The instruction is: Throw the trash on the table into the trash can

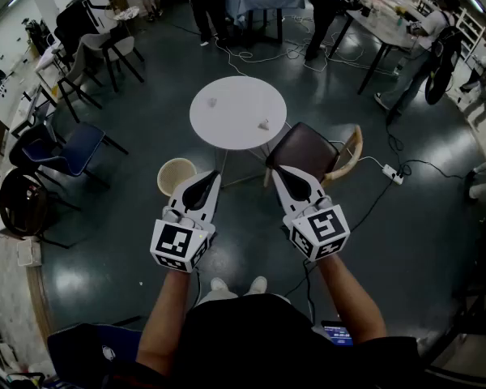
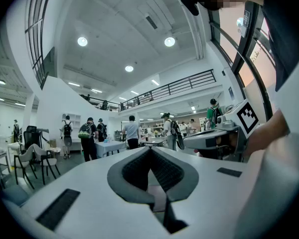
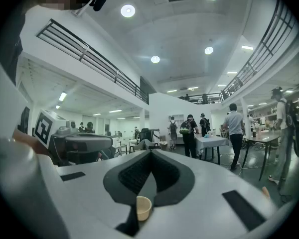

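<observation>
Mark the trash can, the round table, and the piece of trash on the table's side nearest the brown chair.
trash can [image 1: 175,175]: head view, on its bare inside.
round table [image 1: 239,96]: head view, on a bare part of its white top.
piece of trash [image 1: 264,125]: head view, on its middle.

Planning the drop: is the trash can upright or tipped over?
Upright. In the head view the trash can stands on the floor by the round table, its open round mouth facing up.
</observation>
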A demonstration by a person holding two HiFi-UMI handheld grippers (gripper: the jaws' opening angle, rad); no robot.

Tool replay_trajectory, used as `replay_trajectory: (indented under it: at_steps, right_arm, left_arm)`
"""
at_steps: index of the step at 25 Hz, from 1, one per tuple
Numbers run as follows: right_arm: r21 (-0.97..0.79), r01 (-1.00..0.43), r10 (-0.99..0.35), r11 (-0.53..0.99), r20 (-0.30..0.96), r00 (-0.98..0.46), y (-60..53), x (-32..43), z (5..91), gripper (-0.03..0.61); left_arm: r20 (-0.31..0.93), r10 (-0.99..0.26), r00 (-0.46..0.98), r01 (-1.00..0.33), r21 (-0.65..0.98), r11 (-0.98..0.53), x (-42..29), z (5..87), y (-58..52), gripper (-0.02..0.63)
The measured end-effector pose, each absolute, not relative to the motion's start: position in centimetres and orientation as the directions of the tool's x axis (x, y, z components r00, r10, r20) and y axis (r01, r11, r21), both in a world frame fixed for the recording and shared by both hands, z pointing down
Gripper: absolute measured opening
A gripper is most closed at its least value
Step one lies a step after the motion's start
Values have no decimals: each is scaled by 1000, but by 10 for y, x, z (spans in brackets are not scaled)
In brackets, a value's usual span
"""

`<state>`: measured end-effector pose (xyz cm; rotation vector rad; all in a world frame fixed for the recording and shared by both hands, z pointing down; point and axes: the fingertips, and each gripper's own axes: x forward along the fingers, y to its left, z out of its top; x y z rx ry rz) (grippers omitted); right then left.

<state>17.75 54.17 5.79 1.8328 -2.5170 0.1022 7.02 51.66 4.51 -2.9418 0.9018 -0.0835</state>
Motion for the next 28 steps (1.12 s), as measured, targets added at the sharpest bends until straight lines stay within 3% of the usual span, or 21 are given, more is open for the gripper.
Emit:
replay_trajectory:
  at_steps: [15,28]
  right_arm:
    - [-77,-944,-943,322,63,-327,549,191,74,18]
    - [-58,-946,-944,318,76,-322,490,190,76,18]
  left_arm:
    - [62,-595,802,-588,-99,-803,78,58,529,15]
    - [59,-588,807,-581,-103,-807,81,62,470,15]
